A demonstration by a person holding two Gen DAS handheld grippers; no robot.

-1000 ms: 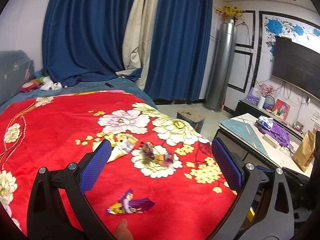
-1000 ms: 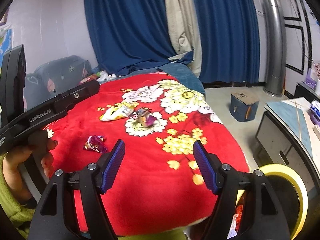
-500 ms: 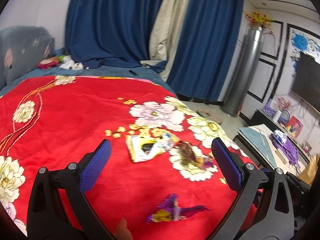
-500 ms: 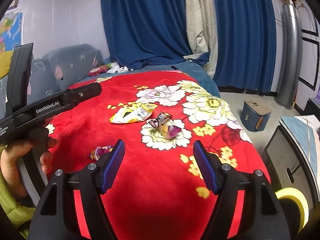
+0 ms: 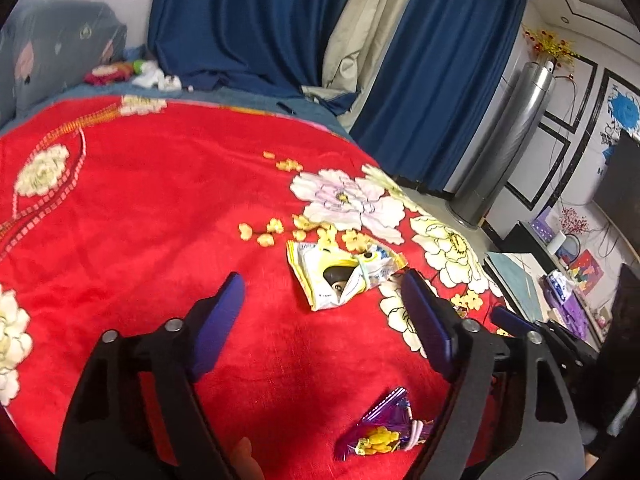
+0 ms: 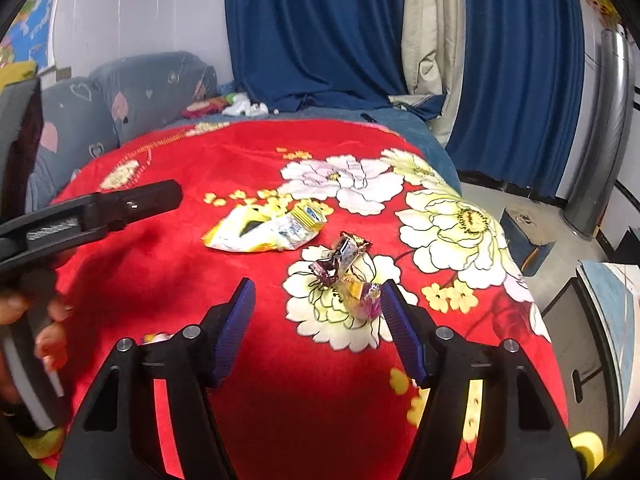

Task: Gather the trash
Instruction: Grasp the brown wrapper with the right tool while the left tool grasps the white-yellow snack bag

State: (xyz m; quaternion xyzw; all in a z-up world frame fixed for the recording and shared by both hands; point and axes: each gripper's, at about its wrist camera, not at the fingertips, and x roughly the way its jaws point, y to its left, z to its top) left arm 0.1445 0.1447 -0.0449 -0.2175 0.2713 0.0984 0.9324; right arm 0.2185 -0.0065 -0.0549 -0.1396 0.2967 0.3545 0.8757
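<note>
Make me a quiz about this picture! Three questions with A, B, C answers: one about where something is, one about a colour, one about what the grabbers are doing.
1. Where does the yellow wrapper lie?
A. on the blanket
B. on the floor
C. in a bin

2. What colour are the curtains?
A. green
B. blue
C. white

3. How do the jaws of the right gripper stand?
A. shut on a wrapper
B. shut on nothing
C. open, holding nothing

Answers:
1 A, it rests flat on the red flowered blanket.
2 B, dark blue cloth hangs behind the bed.
3 C, its jaws have just been closing, yet a gap remains, with the crumpled candy wrapper lying ahead, untouched.
</note>
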